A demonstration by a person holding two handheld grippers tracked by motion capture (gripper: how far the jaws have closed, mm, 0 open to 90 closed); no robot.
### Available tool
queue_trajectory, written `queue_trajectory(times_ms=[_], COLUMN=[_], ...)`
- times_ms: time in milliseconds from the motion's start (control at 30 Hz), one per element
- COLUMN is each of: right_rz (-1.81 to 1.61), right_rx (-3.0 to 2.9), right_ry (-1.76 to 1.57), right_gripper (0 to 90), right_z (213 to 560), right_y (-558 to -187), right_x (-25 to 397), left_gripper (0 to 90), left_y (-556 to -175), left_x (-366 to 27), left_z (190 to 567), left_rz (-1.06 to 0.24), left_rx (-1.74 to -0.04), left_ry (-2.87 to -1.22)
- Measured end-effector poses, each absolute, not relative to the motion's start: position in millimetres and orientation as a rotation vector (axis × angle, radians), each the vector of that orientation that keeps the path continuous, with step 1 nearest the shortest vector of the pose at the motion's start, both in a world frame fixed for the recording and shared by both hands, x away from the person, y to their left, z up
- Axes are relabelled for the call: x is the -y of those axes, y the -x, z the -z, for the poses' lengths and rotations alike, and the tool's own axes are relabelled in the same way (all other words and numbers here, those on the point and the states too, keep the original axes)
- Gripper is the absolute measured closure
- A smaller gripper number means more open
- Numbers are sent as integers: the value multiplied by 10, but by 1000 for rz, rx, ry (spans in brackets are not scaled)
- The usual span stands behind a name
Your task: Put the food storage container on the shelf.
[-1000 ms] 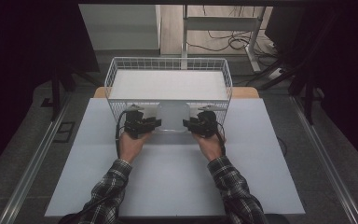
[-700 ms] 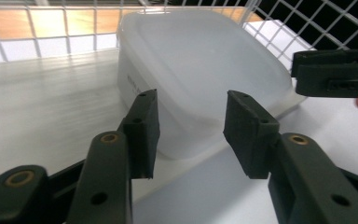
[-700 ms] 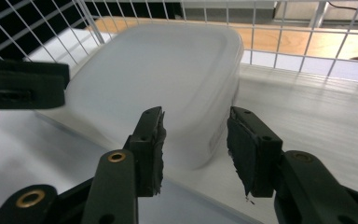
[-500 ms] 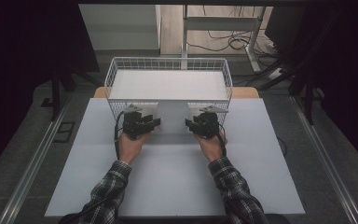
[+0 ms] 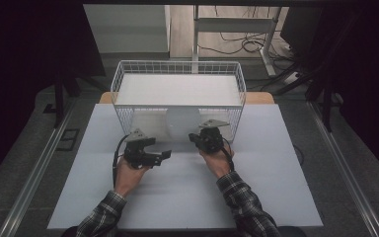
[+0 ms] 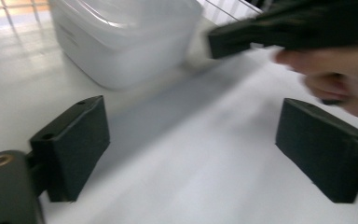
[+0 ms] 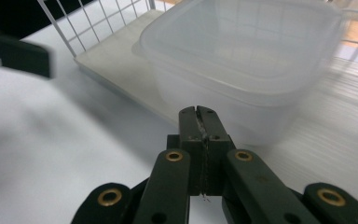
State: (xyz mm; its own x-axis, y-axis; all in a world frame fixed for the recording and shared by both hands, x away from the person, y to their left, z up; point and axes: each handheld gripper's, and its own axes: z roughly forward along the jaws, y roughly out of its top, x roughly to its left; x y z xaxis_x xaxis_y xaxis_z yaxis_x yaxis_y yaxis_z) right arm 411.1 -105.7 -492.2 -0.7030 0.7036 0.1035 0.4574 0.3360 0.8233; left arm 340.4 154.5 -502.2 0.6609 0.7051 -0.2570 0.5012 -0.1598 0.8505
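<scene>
Facing a translucent tub (image 7: 242, 70), the right hand-held gripper (image 7: 199, 112) was clenched empty, the left hand-held gripper (image 6: 191, 149) released; tub likely light, flexible, slippery; best pinched at its rim.

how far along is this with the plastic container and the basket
Done: the translucent plastic container sits inside the wire basket, at its open front edge. In hand: nothing. The left gripper is open on the white table; the right gripper is shut and empty, just in front of the container. Left: apparently little, perhaps nudging it deeper.
</scene>
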Motion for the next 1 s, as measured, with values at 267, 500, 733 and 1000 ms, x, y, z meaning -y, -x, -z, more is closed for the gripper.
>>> queue_trajectory(times_ms=[267, 500, 733, 1000], right_rz=[-1268, -1260, -1254, -1257], right_rx=[-2333, -2328, -2314, -2346], right_ry=[-1043, -1063, -1088, -1096], right_gripper=[893, 893, 892, 809], right_z=[5062, 5138, 5136, 5119], right_y=[-4225, -4302, -4378, -4344], right_x=[850, 788, 741, 757], left_gripper=[33, 26, 23, 25], left_y=[-2974, -2803, -2728, -2708], left_x=[-1640, -1805, -1873, -1839], left_z=[5107, 5131, 5172, 5190], left_rz=[-278, -297, -306, -319], left_rx=[-925, -941, -970, -940], left_ry=[-1880, -1863, -1865, -1916])
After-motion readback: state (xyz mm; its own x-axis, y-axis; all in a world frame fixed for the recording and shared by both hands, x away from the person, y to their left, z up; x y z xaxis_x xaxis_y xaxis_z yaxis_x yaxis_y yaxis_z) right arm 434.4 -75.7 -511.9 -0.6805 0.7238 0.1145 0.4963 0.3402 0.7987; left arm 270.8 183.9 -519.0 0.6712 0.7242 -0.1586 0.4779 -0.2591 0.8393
